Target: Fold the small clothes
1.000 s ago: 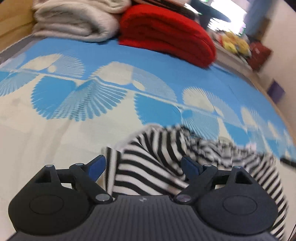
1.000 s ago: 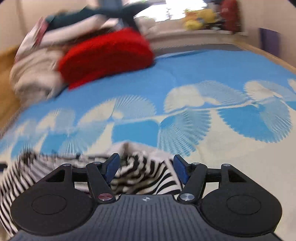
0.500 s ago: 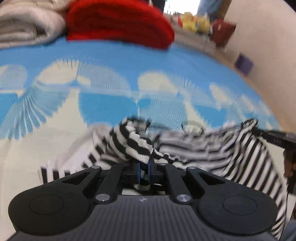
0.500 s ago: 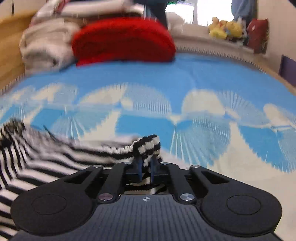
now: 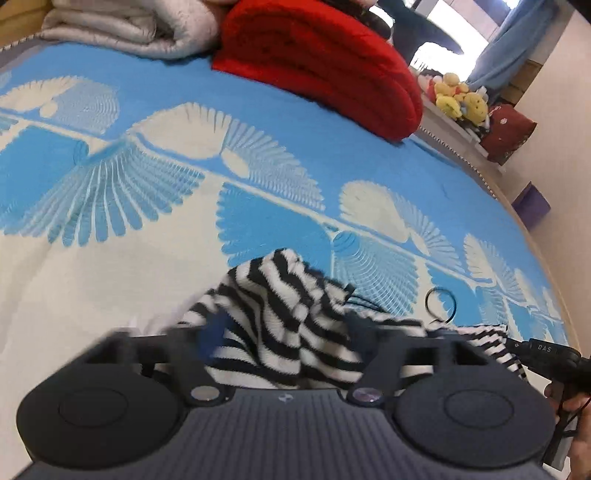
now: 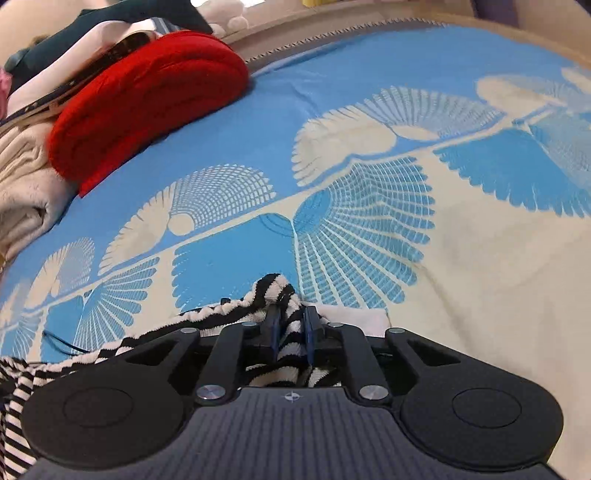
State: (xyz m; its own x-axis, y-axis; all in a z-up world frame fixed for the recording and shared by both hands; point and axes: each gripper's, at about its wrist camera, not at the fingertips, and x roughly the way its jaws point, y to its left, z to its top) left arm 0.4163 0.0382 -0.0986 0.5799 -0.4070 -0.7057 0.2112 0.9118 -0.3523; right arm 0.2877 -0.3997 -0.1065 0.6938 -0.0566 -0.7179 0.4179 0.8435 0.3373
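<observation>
A black-and-white striped knit garment (image 5: 273, 295) lies bunched on the blue and cream bed cover (image 5: 110, 277). My left gripper (image 5: 286, 325) straddles one raised fold. Its jaws are opening and stand wide, and the pads are clear of the cloth. My right gripper (image 6: 291, 325) has another bunch of the striped garment (image 6: 271, 286) between its blue pads. Those jaws are just starting to open, and the cloth still fills the narrow gap. More striped fabric trails off to the left (image 6: 22, 387). A thin black cord loop (image 5: 439, 304) lies by the garment.
At the far end of the bed sit a folded red blanket (image 5: 317, 62) and a pale folded quilt (image 5: 122, 26). Yellow plush toys (image 5: 460, 98) rest on a ledge beyond. A hand with the other tool (image 5: 543, 349) shows at the right edge.
Both grippers went from open to shut on folds of the garment, then sank toward the bed. The left has since sprung wide open and its fold has dropped free. The right has barely widened.
</observation>
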